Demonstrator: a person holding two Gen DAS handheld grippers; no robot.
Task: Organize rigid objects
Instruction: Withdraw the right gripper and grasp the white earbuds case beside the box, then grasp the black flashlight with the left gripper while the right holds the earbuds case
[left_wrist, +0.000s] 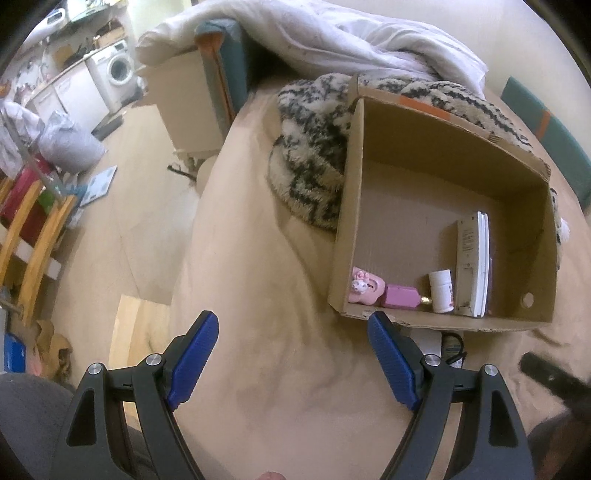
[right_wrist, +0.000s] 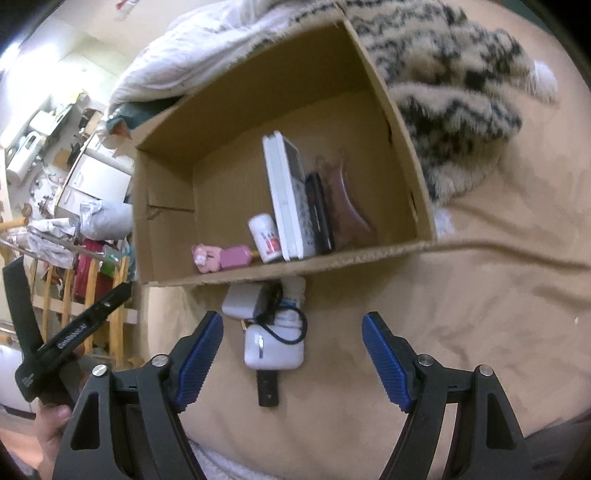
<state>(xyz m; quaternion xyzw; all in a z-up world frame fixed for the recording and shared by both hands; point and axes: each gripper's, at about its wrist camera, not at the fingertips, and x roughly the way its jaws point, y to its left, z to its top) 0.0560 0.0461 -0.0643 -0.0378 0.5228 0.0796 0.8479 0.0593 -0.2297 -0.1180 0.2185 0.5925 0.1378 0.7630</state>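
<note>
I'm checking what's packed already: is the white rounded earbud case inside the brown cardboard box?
No, the white rounded earbud case lies on the beige blanket outside the brown cardboard box.

The left gripper (left_wrist: 291, 325) points steeply downward, its blue-padded jaws spread wide with nothing between them. The right gripper (right_wrist: 293, 325) tilts down likewise, jaws wide apart and gripping nothing. A hand (right_wrist: 48, 432) grips the left gripper's handle.

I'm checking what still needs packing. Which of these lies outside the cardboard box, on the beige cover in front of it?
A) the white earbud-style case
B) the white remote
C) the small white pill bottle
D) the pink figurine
A: in the right wrist view the white case lies on the beige cover, in front of the cardboard box, while the other three sit inside along its near wall.
</note>
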